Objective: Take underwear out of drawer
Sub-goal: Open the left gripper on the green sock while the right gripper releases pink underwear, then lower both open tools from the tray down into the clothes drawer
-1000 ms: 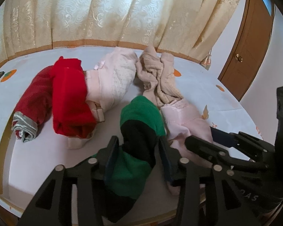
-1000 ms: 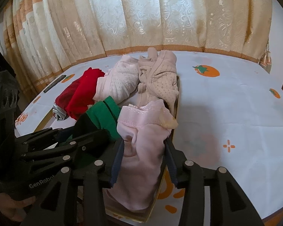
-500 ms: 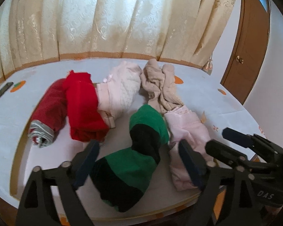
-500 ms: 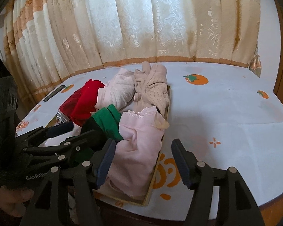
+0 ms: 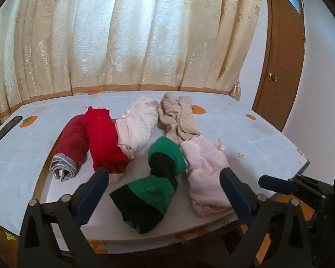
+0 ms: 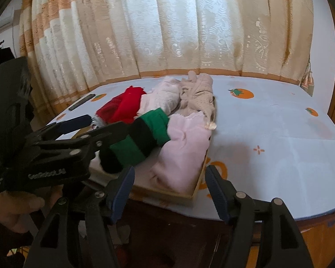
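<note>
The green-and-black rolled cotton underwear [image 5: 154, 185] lies in the shallow wooden drawer [image 6: 198, 185] near the counter's front edge, long axis pointing away, straight ahead of the left hand-held gripper [image 5: 163, 192], which is nearer, jaws opening, empty. The right hand-held gripper [image 6: 169, 189] is opening, empty.

Cream curtains [image 5: 127, 40], wooden door [image 5: 279, 71]

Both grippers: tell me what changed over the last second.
The left gripper let go of the green-and-black underwear; the right gripper let go of the pale pink underwear. Both pulled back, jaws opening, nothing pressed between them. Both pieces lie where released in the shallow tray; the red, white and beige pieces stayed put.
</note>
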Demonstrator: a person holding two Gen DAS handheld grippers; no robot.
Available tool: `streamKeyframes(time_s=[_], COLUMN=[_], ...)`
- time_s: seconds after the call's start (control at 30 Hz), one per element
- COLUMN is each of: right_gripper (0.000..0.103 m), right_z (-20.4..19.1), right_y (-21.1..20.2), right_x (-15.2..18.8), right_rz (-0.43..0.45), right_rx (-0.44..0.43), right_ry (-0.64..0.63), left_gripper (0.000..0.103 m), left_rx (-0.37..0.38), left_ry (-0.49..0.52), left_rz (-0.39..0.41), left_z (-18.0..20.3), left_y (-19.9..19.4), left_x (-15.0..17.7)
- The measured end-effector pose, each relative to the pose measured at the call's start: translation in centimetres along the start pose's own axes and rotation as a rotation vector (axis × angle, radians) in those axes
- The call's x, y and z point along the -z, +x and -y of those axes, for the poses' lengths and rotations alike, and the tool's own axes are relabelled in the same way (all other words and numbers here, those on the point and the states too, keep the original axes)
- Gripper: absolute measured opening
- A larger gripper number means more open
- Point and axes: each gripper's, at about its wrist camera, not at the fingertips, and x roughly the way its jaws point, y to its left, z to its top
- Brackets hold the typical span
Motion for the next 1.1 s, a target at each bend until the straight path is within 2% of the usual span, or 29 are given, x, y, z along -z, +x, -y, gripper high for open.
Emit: streamKeyframes(time_s=[0.27,0.47,0.73,0.9,1.1], right_gripper=[0.071,0.071,0.071,0.071,0.071], right_z=[-1.7,-2.9,-3.6,-3.4,-3.2], right_y=[-1.6,-1.5,-0.6,0.3,1.1], right_x=[2.5,4.6,7.1,8.9,10.6], right_rz=[0.019,-0.005,-0.049,-0.100,-0.165], right_rx=[-0.031,-0.048,-0.057,-0.057,-0.059], right_ry=[-0.016,-0.035,-0.048,-0.057,-0.072], left_gripper=[0.103,0.103,0.103,0.103,0.103], left_rx=[0.021,0.005,-0.042,-0.085,-0.135], left_ry=[0.028,0.083,0.127,0.147,0.164], left_rz=[0.002,0.031,0.028,-0.023,-0.142], left_z=[0.4,0.1,-1.8,-3.7,-6.3], left_y=[-1.4,-3.4,-5.6,-5.9,-5.0], left_x=[1.6,3.4,5.9,8.4,11.9])
